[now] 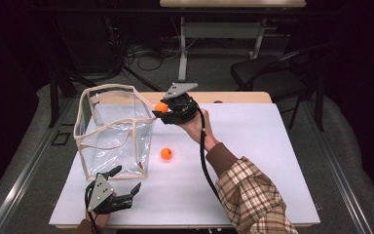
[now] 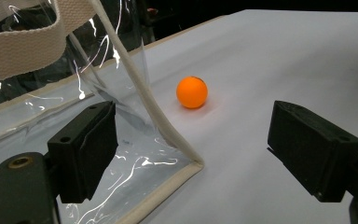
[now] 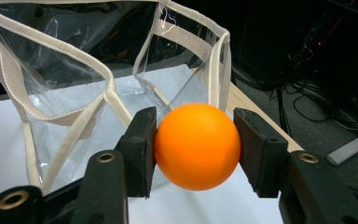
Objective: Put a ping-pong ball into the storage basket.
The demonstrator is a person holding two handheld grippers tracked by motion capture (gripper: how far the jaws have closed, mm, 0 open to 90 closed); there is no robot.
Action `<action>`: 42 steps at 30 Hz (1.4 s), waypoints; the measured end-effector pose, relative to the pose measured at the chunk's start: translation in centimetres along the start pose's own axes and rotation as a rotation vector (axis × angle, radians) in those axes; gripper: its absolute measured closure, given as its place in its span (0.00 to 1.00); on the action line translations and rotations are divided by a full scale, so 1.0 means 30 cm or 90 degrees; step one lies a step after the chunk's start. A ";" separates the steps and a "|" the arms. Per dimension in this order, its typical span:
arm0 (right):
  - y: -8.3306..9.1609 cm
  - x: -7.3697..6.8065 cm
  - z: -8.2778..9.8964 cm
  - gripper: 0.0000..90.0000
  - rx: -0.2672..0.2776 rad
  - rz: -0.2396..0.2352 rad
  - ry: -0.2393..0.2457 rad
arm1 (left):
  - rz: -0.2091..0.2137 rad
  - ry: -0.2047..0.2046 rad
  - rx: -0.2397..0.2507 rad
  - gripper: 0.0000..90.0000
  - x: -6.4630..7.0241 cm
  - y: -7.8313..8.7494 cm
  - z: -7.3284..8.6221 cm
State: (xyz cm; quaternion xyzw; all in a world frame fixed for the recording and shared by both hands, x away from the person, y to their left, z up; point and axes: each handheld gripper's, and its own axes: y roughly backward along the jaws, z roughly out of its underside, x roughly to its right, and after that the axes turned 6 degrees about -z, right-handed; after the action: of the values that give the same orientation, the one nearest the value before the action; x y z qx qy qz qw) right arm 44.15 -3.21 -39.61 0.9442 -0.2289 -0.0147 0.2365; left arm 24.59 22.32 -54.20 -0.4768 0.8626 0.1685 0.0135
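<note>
A small, smooth orange ball (image 3: 197,146) sat clamped between the two black jaws of the right gripper (image 1: 165,110), a pad pressed against each side of it. The gripper held it up in the air just beside the upper right rim of a clear plastic bag with cream fabric edging and straps (image 1: 113,130), which stood open-topped on the left part of the white table surface (image 1: 253,156). The hand behind that gripper came from a brown cuff and a plaid sleeve (image 1: 255,200) reaching in from the near right.

A second orange ball (image 1: 166,154) lay on the white surface, just right of the bag's near right corner and well below the held one.

At the near left edge of the table the left gripper (image 1: 126,183) rested low, its jaws standing wide apart with nothing pinched between them. Seen along its jaws, the bag's near corner (image 2: 186,158) lay between them, and the loose ball (image 2: 192,92) lay farther off on the table.
</note>
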 end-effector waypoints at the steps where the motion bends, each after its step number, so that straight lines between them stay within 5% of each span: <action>1: -0.002 0.000 -0.002 0.57 0.003 0.001 0.000 | -0.001 0.001 0.001 0.18 0.000 0.000 0.000; 42: -0.089 -0.022 -0.064 0.57 0.020 0.002 -0.001 | 0.000 0.003 0.002 0.18 -0.001 0.001 0.000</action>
State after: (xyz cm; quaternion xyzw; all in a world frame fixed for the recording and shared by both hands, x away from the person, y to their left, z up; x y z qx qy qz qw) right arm 44.95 0.01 -39.16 0.9474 -0.2307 -0.0113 0.2217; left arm 24.59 22.35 -54.20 -0.4774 0.8627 0.1663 0.0123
